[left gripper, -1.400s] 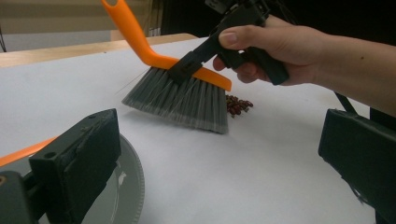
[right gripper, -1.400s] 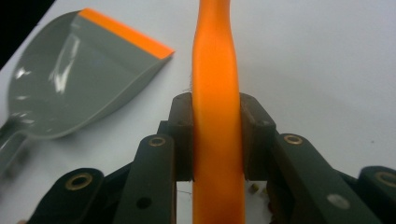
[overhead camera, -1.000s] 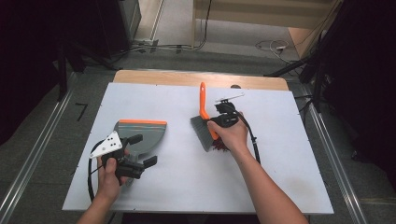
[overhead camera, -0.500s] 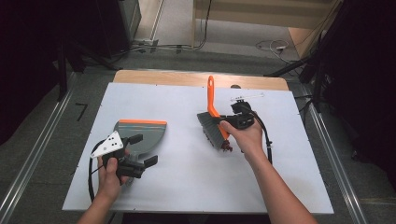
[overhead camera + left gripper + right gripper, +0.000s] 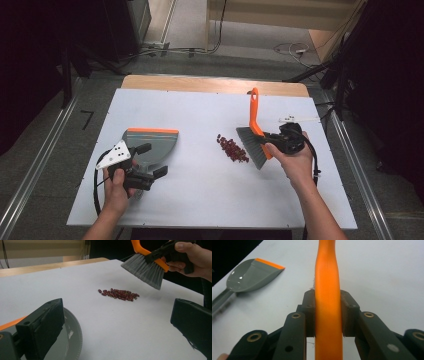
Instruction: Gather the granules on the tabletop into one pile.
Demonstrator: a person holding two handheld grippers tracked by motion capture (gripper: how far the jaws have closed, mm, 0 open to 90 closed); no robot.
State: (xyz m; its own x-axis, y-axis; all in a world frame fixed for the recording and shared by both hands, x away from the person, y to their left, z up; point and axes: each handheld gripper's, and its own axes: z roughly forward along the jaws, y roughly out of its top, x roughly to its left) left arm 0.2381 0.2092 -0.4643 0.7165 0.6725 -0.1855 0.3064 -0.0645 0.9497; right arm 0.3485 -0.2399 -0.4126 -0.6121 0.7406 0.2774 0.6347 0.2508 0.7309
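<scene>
A grey brush [image 5: 252, 148] with an orange handle [image 5: 254, 108] hangs tilted just above the white table [image 5: 200, 200], right of centre. My right gripper [image 5: 274, 138] is shut on that handle [image 5: 327, 285], its jaws pressing on both sides. A small pile of red beans [image 5: 232, 148] lies left of the bristles [image 5: 145, 268]. A grey dustpan [image 5: 150, 142] with an orange lip lies at the left, also seen far off [image 5: 252, 275]. My left gripper [image 5: 151, 160] stands open over the dustpan's handle end, with the beans [image 5: 118, 293] ahead of its wide jaws [image 5: 117, 322].
A wooden strip [image 5: 215, 85] borders the far edge of the table. Metal rails [image 5: 40, 165] run along the floor on both sides. Cables [image 5: 190, 50] lie on the floor behind. Bare white surface lies between dustpan and beans.
My right gripper has carried the brush to the right and a little up, uncovering the bean pile. The left gripper and the dustpan have stayed put.
</scene>
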